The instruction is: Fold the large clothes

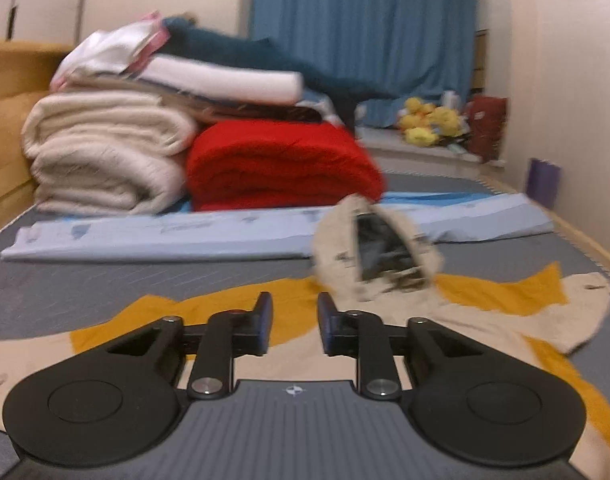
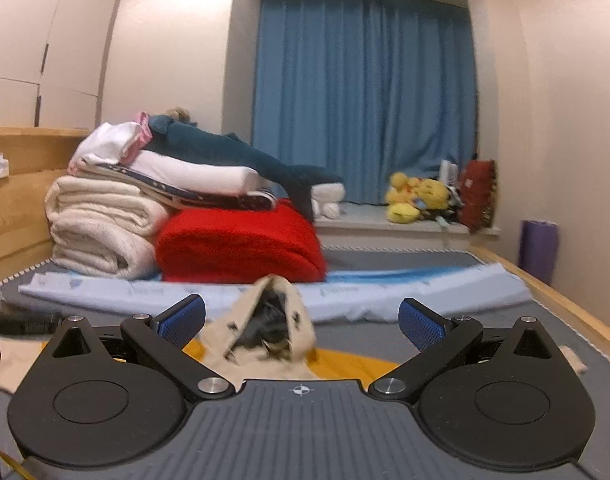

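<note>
A cream and mustard-yellow hooded garment lies spread on the grey mattress. Its hood stands up with a dark lining showing. My left gripper is low over the garment's body, left of the hood, its jaws a narrow gap apart and empty. In the right wrist view the hood rises between my right gripper's wide-open fingers, which hold nothing. The yellow cloth shows just beyond the gripper base.
A folded light-blue sheet lies across the mattress behind the garment. Behind it are a red blanket, a cream blanket and stacked linens. A wooden bed frame runs along the right; yellow plush toys sit under the blue curtain.
</note>
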`<state>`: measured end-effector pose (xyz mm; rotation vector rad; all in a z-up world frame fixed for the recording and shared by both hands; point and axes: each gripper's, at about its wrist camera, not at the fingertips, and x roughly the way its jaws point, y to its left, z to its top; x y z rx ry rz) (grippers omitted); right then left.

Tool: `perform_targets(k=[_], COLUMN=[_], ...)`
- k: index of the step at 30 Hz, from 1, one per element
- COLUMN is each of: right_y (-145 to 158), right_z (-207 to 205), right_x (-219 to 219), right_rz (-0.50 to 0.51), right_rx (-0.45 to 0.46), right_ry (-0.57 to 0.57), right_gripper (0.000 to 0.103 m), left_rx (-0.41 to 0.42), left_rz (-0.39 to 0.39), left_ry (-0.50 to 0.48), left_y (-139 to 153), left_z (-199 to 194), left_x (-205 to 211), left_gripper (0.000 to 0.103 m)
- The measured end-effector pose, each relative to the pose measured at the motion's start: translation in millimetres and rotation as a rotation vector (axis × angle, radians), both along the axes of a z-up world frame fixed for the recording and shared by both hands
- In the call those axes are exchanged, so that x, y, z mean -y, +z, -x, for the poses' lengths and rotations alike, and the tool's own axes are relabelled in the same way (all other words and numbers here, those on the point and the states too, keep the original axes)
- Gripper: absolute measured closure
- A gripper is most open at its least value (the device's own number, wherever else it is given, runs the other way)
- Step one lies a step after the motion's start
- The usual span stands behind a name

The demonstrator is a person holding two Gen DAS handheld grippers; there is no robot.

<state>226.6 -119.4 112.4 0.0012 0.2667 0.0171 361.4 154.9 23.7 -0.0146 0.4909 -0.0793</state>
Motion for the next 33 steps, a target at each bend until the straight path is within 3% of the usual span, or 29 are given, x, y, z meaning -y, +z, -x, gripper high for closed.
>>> perform_targets(k=[2,5,7,8,10,12,17,23,30,32,33], right_y=[0.4,-9.8,-23.4,-33.1,-59.3,-84.3,-105.1,-120.7,-138.6,-142.1,-143.2], right_z=[-25.8,-68.0,-86.1,-91.8,-101.7,-118.7,-142.0,-158.1,-166.2,-168.3,-169.5], right_x=[-6.0,-16.0,-20.9,-22.8,-24.4,-31.0,-48.5,-53.2,-56.1,-54.9,-55.3], right_rz=[-0.019,-0.033,-0.036,-0.038,-0.052,-0.045,-0.08,-0.099,-0.093,-0.092,-0.093], right_rx=[0.009,-0.006,-0.017,-0.022,-0.043,-0.143,-0.213,-0.283,-0.313,-0.317,-0.323], right_ry=[0.024,0.062,0.092,0.107,0.12,0.12,0.18,0.211,0.215,0.205,0.2], right_gripper=[0.003,0.021,0.046,0.053,0.065,0.071,0.069,0.062,0.061,0.07,0.084], left_rx=[-0.035,-0.117,-0.193,-0.216,-0.241,-0.26,-0.298,-0.335,-0.36,-0.361,-0.355], left_rz=[0.011,0.037,0.059,0.07,0.096,0.101,0.148,0.218,0.347,0.39,0.416], left_ry=[0.075,0.21,0.297,0.333,0.39,0.452,0.599,0.796,1.05,1.103,1.122], left_y=[-17.1,-50.6,-71.7,-79.5,-91.0,-100.7,-115.9,-127.3,-143.6,-148.7,-150.6], left_z=[-19.1,-38.9,-50.5,-54.8,-60.2,-63.8,-67.6,-49.1,-17.4,-9.8,-5.5], left_x=[-30.2,-79.4,-114.6,-130.1,-160.4,-186.3,-247.7,-312.0,-386.3,-398.6,-404.1], left_gripper=[0.08,0.08,0.08,0.08,0.08,0.08,0.075,0.048,0.048,0.048,0.048])
